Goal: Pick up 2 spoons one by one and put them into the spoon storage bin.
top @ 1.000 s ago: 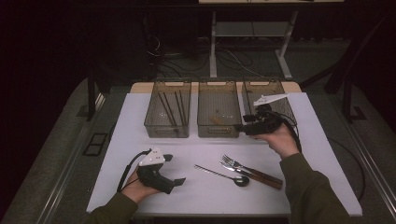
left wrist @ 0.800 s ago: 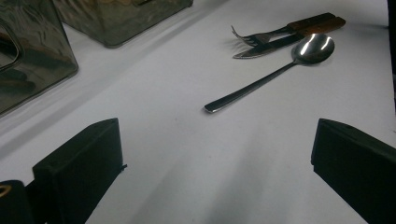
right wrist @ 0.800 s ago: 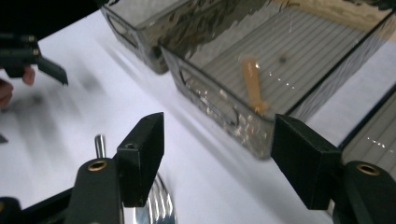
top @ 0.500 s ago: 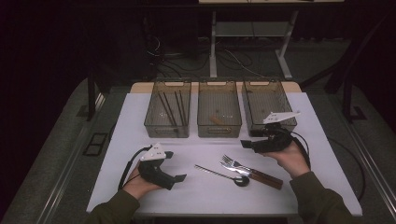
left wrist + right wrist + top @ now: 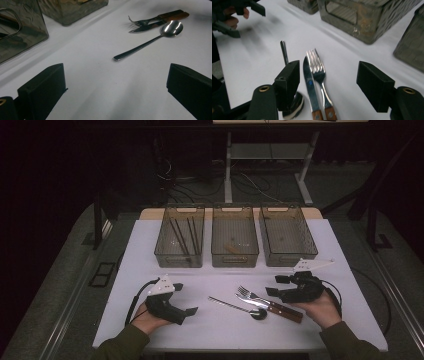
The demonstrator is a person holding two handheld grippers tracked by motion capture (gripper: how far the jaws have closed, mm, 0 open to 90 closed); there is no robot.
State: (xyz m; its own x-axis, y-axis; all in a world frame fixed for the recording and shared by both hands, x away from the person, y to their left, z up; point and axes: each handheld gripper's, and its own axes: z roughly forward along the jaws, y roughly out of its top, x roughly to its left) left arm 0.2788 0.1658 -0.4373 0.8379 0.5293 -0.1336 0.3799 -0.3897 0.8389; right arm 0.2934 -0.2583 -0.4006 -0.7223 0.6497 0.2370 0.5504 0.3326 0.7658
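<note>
Steel fork and wood-handled knife lie side by side near table's front edge, right of middle, spoon just left. Right gripper, jaws apart, empty, hovers over their handles. Left gripper rests near front-left corner, jaws apart, empty.

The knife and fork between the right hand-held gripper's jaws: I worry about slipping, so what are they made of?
Knife and fork: apparently polished steel, mirror-bright with glints. Both handles look like reddish-brown wood with pale rivets, though stained plastic is possible.
</note>
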